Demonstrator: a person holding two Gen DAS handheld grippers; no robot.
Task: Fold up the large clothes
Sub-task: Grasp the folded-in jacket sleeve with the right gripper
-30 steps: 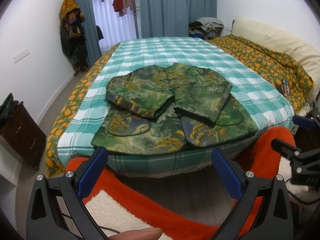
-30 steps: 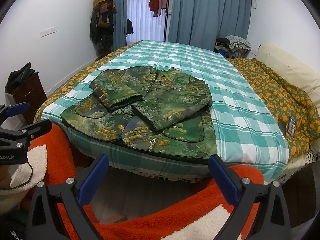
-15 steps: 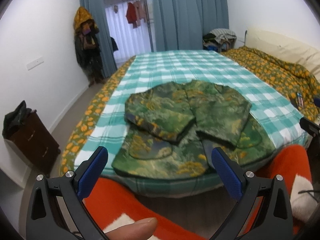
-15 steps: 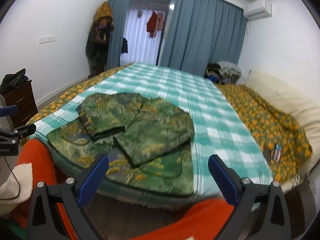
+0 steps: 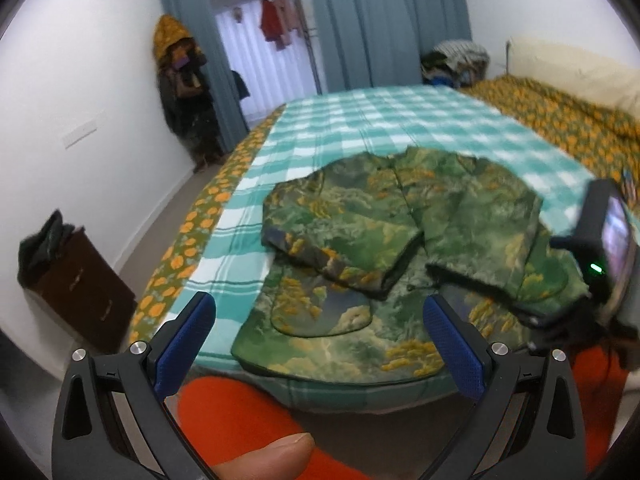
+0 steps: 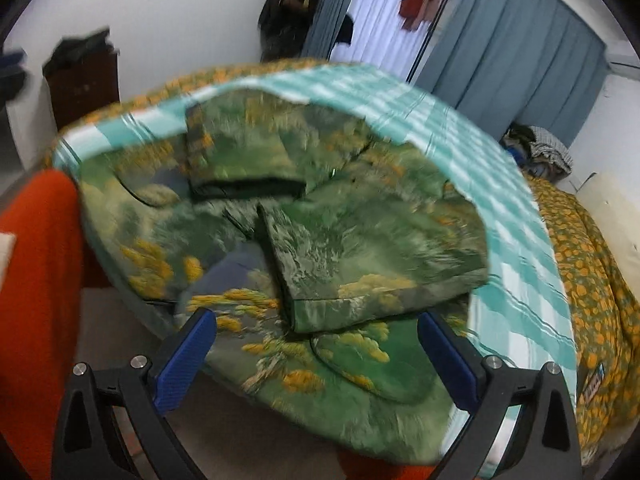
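Jacket [image 5: 384,256] lies mid-frame at bed [image 5: 400,120] edge, sleeves folded in; left gripper [image 5: 320,344] and right gripper [image 6: 316,356] wide open, empty; risk: thick hem slipping, sleeves unfolding when lifted.

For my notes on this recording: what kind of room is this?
Most likely a home bedroom: a large bed with a checked cover, curtains at the window, and a jacket laid flat for folding.

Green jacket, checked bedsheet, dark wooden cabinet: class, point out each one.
green jacket [image 5: 352,220], left wrist view, folded sleeve
checked bedsheet [image 5: 360,116], left wrist view, bare middle
dark wooden cabinet [image 5: 84,292], left wrist view, front
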